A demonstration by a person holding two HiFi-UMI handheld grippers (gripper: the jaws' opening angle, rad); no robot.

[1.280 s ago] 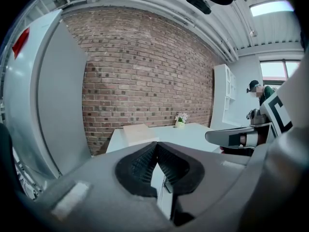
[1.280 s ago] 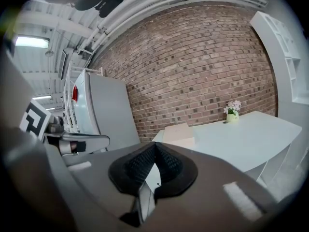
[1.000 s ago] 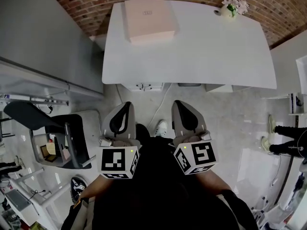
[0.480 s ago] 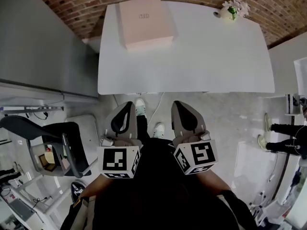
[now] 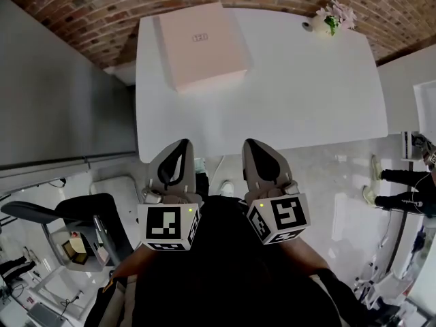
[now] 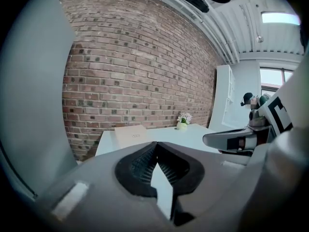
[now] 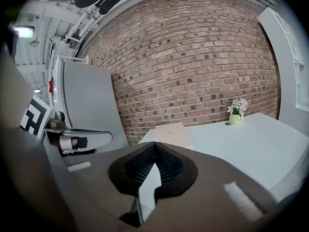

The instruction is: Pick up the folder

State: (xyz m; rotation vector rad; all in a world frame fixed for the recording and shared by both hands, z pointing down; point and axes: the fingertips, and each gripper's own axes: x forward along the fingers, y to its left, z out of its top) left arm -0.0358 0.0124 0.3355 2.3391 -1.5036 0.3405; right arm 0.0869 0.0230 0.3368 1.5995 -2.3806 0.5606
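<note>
Pink flat rectangular folder (image 5: 201, 45) on white table (image 5: 306, 94), ahead of my left gripper (image 5: 182, 143) and right gripper (image 5: 251, 143), both closed on nothing.

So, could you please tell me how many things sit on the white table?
2: the pink folder near its far left corner, the flower pot at its far right corner.

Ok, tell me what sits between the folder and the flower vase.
Nothing: the head view shows bare white tabletop between the pink folder and the flower vase.
</note>
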